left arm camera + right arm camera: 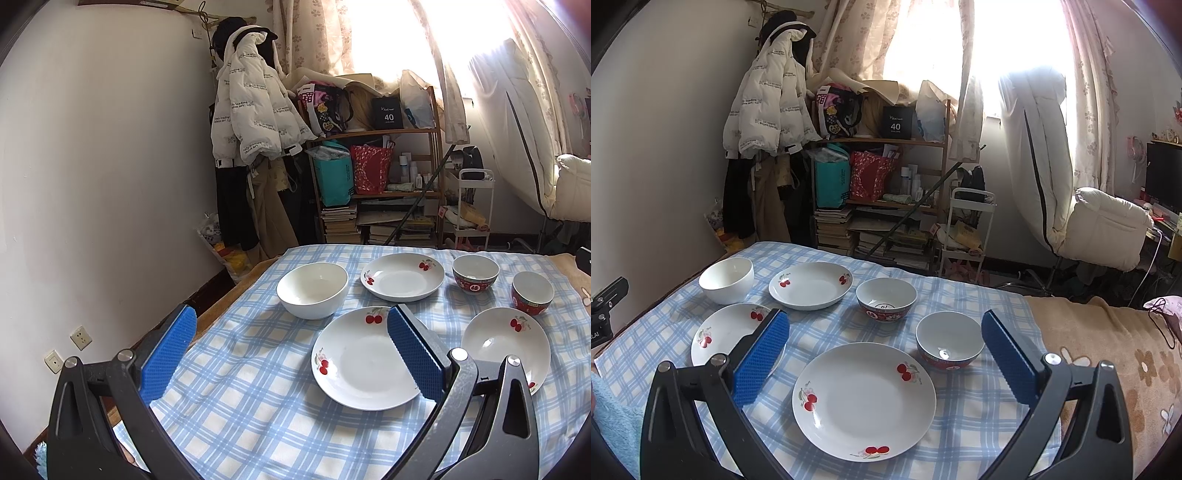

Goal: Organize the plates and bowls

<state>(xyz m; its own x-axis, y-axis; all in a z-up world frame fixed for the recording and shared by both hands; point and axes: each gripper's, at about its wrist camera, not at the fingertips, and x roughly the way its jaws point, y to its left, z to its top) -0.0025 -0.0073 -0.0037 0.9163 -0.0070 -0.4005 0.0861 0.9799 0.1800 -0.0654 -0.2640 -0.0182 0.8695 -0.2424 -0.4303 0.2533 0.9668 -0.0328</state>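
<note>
Both tools, the left tool and the right tool, hang wide open above the checked cloth and hold nothing. On the cloth lie three cherry plates: one near, one on the left, one far. The white bowl stands far left. Two red bowls stand at the right, apart from each other.
</note>
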